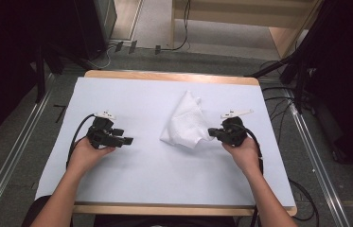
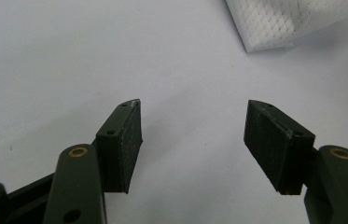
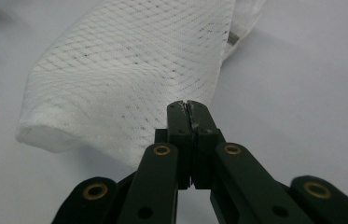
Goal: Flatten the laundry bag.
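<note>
A white quilted cloth (image 1: 185, 122) lies folded in the middle of the pale table cover. My right gripper (image 1: 210, 133) is at the cloth's right corner, pointing left, and its jaws are shut on the edge of the cloth (image 3: 134, 88), which rises off the surface there. My left gripper (image 1: 129, 140) rests on the left half of the table, pointing right toward the cloth. Its black pads (image 2: 129, 140) stand wide apart with only bare table between them, and a corner of the cloth (image 2: 274, 23) lies farther ahead.
The pale cover sits on a wooden table (image 1: 174, 75) whose edge shows at the back and front. Black cables (image 1: 77, 137) trail from both grippers. Dark stands and floor rails flank the table.
</note>
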Tool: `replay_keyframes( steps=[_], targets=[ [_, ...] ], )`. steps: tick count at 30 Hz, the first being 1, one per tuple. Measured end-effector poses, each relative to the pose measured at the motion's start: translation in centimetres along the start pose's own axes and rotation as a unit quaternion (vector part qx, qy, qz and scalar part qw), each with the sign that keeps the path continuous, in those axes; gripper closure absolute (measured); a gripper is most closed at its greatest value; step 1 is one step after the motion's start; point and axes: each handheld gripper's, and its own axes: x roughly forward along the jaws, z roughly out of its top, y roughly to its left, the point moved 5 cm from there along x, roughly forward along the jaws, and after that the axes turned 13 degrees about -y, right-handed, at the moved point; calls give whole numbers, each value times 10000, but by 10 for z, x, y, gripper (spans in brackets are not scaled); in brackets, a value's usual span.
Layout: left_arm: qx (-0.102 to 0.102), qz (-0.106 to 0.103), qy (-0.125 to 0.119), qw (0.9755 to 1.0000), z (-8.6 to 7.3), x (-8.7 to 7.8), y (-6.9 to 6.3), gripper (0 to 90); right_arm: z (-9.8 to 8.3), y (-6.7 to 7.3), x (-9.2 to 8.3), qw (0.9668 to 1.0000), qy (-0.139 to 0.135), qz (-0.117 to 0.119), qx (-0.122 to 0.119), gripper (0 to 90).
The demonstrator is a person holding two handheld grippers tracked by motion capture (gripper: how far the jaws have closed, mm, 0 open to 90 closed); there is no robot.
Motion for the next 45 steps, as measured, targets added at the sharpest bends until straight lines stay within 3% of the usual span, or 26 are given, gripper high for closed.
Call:
replay_keyframes(
  steps=[10,21,31,45],
  targets=[
    [13,3,-34,10000,0,-2,0,378,32,7,1,9998,-107,159,-96,900],
    [38,22,-91,9999,0,-5,0,379,64,31,18,9985,-39,358,-407,900],
    [-29,89,-166,9998,-3,-12,2,379,81,39,45,9980,40,440,-459,900],
    [-98,155,-246,9995,-5,-18,5,380,99,46,89,9980,11,571,-284,900]
  ],
)
